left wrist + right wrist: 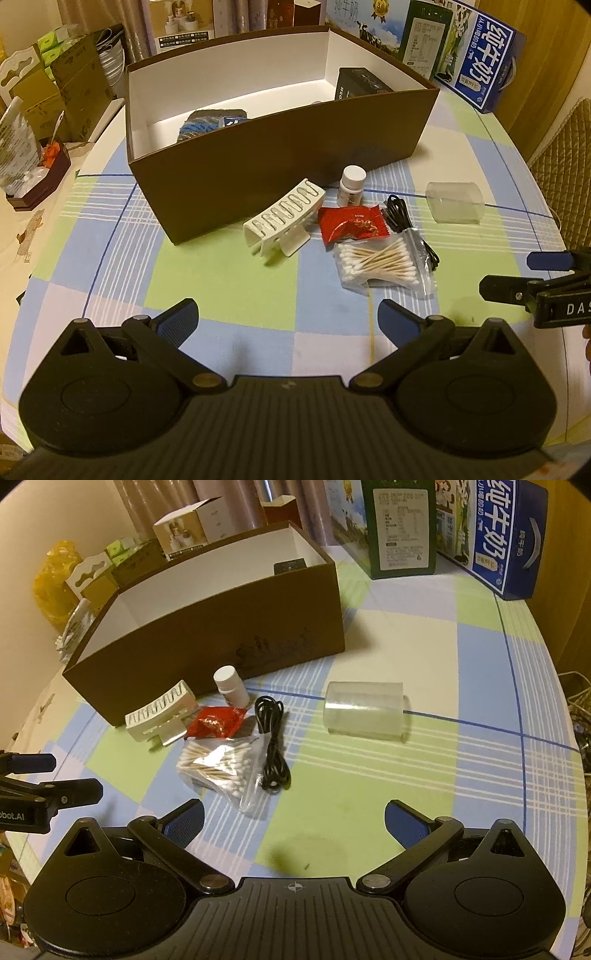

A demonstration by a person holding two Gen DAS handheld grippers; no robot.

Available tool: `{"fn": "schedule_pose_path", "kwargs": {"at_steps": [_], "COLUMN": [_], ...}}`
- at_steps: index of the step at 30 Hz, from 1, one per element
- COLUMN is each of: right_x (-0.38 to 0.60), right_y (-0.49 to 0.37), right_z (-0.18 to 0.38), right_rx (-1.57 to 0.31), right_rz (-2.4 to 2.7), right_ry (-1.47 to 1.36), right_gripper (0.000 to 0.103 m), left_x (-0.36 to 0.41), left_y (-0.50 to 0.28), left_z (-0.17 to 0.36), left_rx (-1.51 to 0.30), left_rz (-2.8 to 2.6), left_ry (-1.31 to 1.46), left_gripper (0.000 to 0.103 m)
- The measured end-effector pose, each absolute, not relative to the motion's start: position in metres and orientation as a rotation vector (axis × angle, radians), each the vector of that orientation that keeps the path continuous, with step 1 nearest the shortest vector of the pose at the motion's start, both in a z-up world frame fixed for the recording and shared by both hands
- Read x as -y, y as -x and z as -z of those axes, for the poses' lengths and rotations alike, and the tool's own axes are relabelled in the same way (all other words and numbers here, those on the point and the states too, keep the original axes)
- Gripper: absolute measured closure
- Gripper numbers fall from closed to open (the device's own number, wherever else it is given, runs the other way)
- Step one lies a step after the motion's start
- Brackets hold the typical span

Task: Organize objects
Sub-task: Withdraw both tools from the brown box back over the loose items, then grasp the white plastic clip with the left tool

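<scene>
we see a tablecloth (369, 638) checked in pale blue, green and white with blue lines; brown cardboard box (280, 147), white inside; white ribbed hair claw (282, 218); red foil packet (351, 225) with gold print; black coiled cable (273, 738); white pill bottle (231, 686).

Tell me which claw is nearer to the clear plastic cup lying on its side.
Right. The right claw is just short of the clear plastic cup; the left claw sits further left, before the swabs.

One box (280, 147); perhaps six loose items.
</scene>
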State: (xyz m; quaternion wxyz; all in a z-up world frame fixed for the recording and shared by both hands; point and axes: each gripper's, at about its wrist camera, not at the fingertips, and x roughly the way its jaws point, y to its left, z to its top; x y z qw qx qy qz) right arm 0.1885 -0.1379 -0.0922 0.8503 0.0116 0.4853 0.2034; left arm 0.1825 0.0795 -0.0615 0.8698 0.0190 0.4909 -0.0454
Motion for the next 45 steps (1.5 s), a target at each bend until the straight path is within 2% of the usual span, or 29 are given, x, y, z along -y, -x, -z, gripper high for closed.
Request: {"fn": "schedule_pose_path", "kwargs": {"at_steps": [14, 24, 28, 32, 36, 39, 41, 43, 45], "right_x": [0.156, 0.168, 0.173, 0.178, 0.179, 0.178, 0.176, 0.172, 0.168], "right_y": [-0.207, -0.215, -0.216, -0.218, -0.219, -0.221, -0.224, -0.228, -0.232], "right_z": [0.097, 0.101, 0.102, 0.105, 0.105, 0.106, 0.105, 0.105, 0.106], "right_rx": [-0.985, -0.983, -0.985, -0.988, -0.986, -0.979, -0.969, -0.955, -0.950], "right_rz": [-0.351, -0.295, -0.273, -0.254, -0.251, -0.263, -0.275, -0.293, -0.305], "right_ry": [-0.076, -0.103, -0.112, -0.123, -0.125, -0.115, -0.108, -0.097, -0.078], "right_gripper": [0.002, 0.002, 0.002, 0.002, 0.002, 0.002, 0.002, 0.002, 0.002], "left_x": [-0.085, -0.075, -0.071, -0.067, -0.063, -0.063, -0.064, -0.067, -0.072], "left_y": [-0.212, -0.244, -0.259, -0.271, -0.280, -0.283, -0.283, -0.282, -0.279], "left_z": [0.077, 0.097, 0.106, 0.111, 0.115, 0.118, 0.120, 0.120, 0.119], "left_rx": [-0.973, -0.935, -0.943, -0.948, -0.946, -0.962, -0.974, -0.978, -0.984], "left_rz": [0.139, 0.228, 0.255, 0.271, 0.280, 0.277, 0.268, 0.255, 0.234], "left_ry": [-0.089, -0.215, -0.257, -0.272, -0.278, -0.258, -0.238, -0.215, -0.188], "left_gripper": [0.002, 0.009, 0.016, 0.029, 0.035, 0.052, 0.071, 0.076, 0.076]}}
